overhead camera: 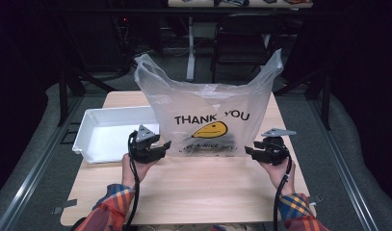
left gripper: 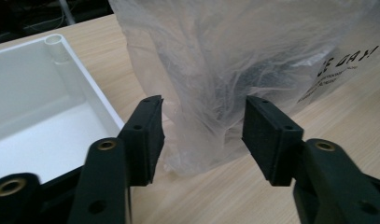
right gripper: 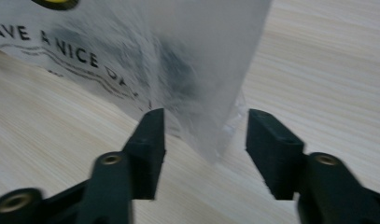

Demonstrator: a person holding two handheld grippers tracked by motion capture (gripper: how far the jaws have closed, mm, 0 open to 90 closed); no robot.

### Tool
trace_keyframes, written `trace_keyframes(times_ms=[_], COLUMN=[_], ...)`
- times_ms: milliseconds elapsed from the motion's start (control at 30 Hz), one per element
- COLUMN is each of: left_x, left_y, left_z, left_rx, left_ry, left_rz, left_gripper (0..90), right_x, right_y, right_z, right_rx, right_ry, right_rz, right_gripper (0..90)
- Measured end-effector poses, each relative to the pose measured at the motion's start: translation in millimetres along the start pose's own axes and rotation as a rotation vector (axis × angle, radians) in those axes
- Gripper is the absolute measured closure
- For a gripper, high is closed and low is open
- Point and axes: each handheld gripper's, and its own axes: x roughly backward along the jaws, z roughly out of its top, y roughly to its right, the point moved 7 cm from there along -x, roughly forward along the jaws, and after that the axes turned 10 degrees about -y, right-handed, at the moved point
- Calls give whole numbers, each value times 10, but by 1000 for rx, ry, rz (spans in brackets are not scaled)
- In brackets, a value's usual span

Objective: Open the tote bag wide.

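Translucent plastic bag (overhead camera: 210, 113), printed "THANK YOU" above a yellow face, standing upright on the middle of the wooden bench (overhead camera: 198, 185), its two handles raised at the top corners; dark contents show dimly through its lower part, but what they are cannot be told; left gripper (overhead camera: 165, 145) at the bag's lower left corner, held in the person's left hand (overhead camera: 136, 168); in the left gripper view (left gripper: 204, 135) the fingers (left gripper: 148, 135) stand about half open, the crumpled bottom corner of the bag lying in the gap between them, the pads not pressing on it; right gripper (overhead camera: 249, 150) at the bag's lower right corner, held in the right hand (overhead camera: 279, 171); in the right gripper view (right gripper: 204, 144) the fingers (right gripper: 271, 149) likewise stand about half open on either side of the bag's bottom corner edge, neither pad touching the film; white tray (overhead camera: 95, 144) on the bench just left of the bag, close behind the left gripper; plaid sleeves (overhead camera: 109, 209) entering from the near edge; black cable (overhead camera: 135, 197) trailing from each gripper; dark chair (overhead camera: 241, 41) beyond the far edge of the bench.
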Motion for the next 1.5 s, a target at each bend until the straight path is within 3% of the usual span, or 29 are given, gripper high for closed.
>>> trace_keyframes(times_ms=[100, 200, 267, 300, 500, 700, 767, 1200, 1300, 1500], left_x=[-25, -65, -107, -131, -180, -155, -142, -22, 31, -42], left_y=[16, 25, 32, 32, 72, 112, 140, 283, 320, 313], left_z=[11, 16, 12, 13, 16, 10, 12, -5, -13, -36], left_rx=[-15, -24, -27, -28, -39, -55, -61, -84, -92, -92], left_ry=[0, -10, -27, -30, -36, -42, -41, -39, -41, -59], left_rz=[-9, -15, -21, -21, -50, -56, -59, -109, -124, -118], left_gripper=[548, 618, 675, 749, 897, 900, 900, 900, 900, 900], right_x=[-32, -62, -71, -73, -20, 79, 126, 341, 460, 471], right_y=[-8, -3, -4, -12, -66, -132, -141, -147, -167, -108], right_z=[24, 36, 38, 36, 37, 24, -10, -174, -219, -313], right_rx=[0, 3, -1, 2, 14, 36, 61, 46, 41, 16], right_ry=[6, 2, -1, -5, -3, -9, -33, -34, -30, -50], right_rz=[-1, 2, 7, 4, 0, 6, -5, 5, 21, 17], right_gripper=[626, 764, 848, 896, 900, 900, 900, 900, 900, 900])
